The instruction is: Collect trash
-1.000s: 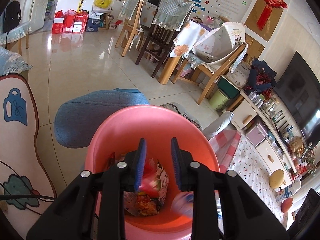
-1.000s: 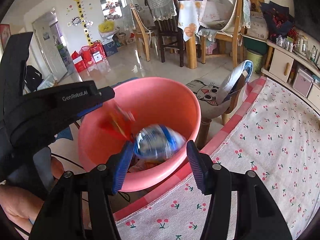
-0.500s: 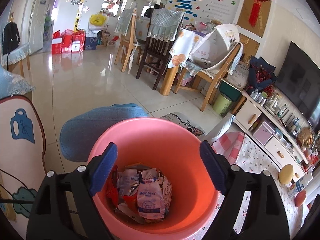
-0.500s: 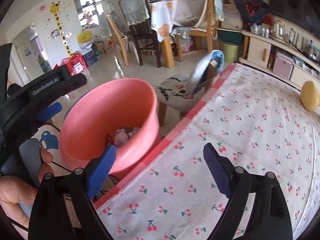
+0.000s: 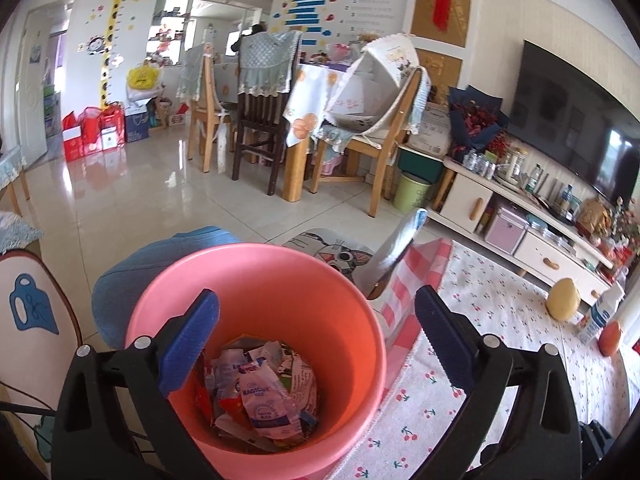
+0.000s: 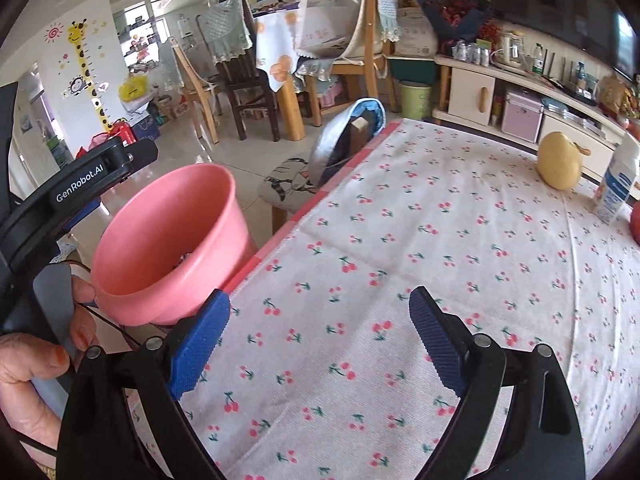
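A smooth, round pink plastic bucket (image 5: 256, 280) fills the lower middle of the left wrist view, its walls tapering down to a floor heaped with crumpled wrappers (image 5: 260, 392): glossy printed foil and paper packets in white, red and blue, creased and overlapping. In the right wrist view the same bucket (image 6: 168, 232) sits at centre left, just beside the pink checked edge of a table covered in a woven white cloth (image 6: 440, 240) dotted with small red cherries.

The left gripper (image 5: 316, 340) hangs above the bucket's mouth with its jaws spread wide. They have just been opening, and nothing lies between them; the ribbed blue rubber pads (image 5: 188, 344) touch nothing. Its black plastic arms frame the bottom corners of the frame, studded with silver rivets.

The right gripper (image 6: 320, 340) is over the tablecloth at the bottom of its view, jaws likewise far apart and empty, having widened slightly. Its left pad (image 6: 198, 346) overlaps the bucket's outer wall in the picture, though whether they touch cannot be told.

At the left edge of the right wrist view a hand (image 6: 28, 380) grips the grey handle of the other gripper, whose black body bears white lettering.

At the far right of the table rest a rounded yellow fruit (image 6: 559, 166) and an upright white-and-blue carton (image 6: 616, 188). Glossy floor tiles show in the upper left.
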The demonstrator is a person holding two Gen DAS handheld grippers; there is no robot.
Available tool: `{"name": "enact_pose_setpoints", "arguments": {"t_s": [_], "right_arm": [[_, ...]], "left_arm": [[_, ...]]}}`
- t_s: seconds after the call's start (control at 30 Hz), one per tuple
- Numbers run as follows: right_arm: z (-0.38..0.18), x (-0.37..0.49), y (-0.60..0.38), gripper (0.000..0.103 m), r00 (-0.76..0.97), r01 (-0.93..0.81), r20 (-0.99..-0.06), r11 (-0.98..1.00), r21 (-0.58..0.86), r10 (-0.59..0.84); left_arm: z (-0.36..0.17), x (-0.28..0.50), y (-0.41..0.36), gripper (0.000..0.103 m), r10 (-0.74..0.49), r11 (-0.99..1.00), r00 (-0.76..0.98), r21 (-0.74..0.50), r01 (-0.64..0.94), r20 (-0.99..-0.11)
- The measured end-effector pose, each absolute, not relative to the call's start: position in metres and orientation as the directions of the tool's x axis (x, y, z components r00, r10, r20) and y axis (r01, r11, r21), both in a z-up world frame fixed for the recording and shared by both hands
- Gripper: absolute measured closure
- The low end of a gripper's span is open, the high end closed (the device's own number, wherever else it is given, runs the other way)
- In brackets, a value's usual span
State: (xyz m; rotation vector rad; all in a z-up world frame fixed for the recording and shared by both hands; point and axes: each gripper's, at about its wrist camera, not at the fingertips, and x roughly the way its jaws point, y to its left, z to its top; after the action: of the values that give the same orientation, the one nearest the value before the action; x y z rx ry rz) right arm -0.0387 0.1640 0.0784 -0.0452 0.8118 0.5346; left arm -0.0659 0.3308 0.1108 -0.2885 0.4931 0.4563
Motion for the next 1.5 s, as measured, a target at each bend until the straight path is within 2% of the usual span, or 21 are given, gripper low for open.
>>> {"name": "enact_pose_setpoints", "arguments": {"t_s": [0.63,1.1,1.5], "right_arm": [[0.085,-0.074,0.081,0.011,0.649,-0.358,-0.686,0.928,0.107,0.329],[0.085,-0.105,0.024,0.011,0.706,-0.277,-0.662,0.958,0.068,0.251],[0.106,-0.138,-0.041,0.01,0.792,-0.153,-0.591,0.987,0.057,0.157]], "left_arm": [[0.112,-0.058,0.261,0.004,0.287,0.935,0.811,-0.034,-0.352,-0.51],[0.107,-0.07,0.173,0.004,0.243,0.97,0.83,0.151,-0.193,-0.503],[0.109,-0.107,0.123,0.004,0.167,0.985,0.833,0.13,-0.115,-0.528]]}}
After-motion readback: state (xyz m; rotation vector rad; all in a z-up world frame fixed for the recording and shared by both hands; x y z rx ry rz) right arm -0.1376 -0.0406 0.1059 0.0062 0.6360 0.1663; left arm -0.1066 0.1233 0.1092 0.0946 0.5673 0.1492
